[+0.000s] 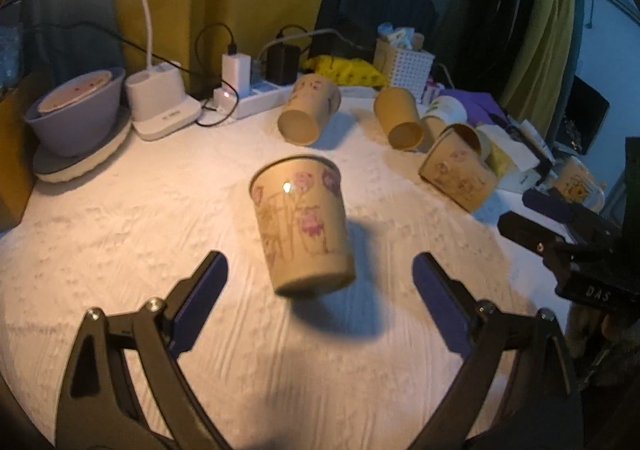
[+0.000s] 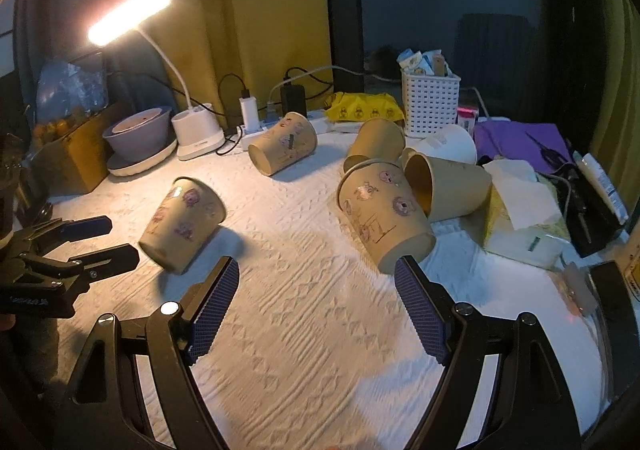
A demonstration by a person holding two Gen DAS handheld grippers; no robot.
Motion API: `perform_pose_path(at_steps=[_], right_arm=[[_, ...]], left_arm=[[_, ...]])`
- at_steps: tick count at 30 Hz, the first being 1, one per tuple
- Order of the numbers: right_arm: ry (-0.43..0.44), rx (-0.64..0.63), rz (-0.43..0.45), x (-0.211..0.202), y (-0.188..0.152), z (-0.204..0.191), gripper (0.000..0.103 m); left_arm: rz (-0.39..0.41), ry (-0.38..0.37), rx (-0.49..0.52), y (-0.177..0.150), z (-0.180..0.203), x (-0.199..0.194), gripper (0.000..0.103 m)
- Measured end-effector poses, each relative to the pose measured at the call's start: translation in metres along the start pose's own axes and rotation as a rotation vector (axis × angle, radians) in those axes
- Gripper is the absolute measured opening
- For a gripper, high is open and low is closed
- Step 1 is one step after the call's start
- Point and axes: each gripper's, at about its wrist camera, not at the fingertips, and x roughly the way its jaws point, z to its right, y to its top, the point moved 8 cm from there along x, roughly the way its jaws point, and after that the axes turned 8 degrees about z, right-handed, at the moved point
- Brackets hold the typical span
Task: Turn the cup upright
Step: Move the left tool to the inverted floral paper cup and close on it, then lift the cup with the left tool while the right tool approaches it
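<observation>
A tan paper cup with pink drawings (image 1: 303, 223) is tilted, mouth up and away, base just off the white cloth; it looks blurred and free of any grip. It shows in the right wrist view (image 2: 182, 224) at the left. My left gripper (image 1: 320, 270) is open, its fingers either side of the cup's base without touching. My right gripper (image 2: 316, 282) is open and empty over the cloth, with another drawn-on cup (image 2: 384, 216) lying just beyond its right finger.
Other cups lie on their sides at the back (image 2: 282, 148) (image 2: 378, 140) (image 2: 450, 186). A lit desk lamp (image 2: 198, 132), purple bowl (image 2: 138, 134), power strip with chargers, white basket (image 2: 430, 102) and tissues (image 2: 520, 218) line the back and right.
</observation>
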Motion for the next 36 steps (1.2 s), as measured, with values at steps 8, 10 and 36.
perform_pose_path(at_steps=[8, 10, 36], right_arm=[[0.017, 0.036, -0.045, 0.025, -0.003, 0.011, 0.083], [0.019, 0.045, -0.052, 0.030, -0.004, 0.013, 0.083], [0.023, 0.026, -0.030, 0.000, -0.003, -0.011, 0.083]], left_arm=[[-0.113, 0.007, -0.013, 0.002, -0.004, 0.042, 0.094], [-0.131, 0.003, -0.011, 0.000, -0.004, 0.046, 0.094], [-0.077, -0.082, 0.035, -0.018, 0.016, 0.000, 0.061]])
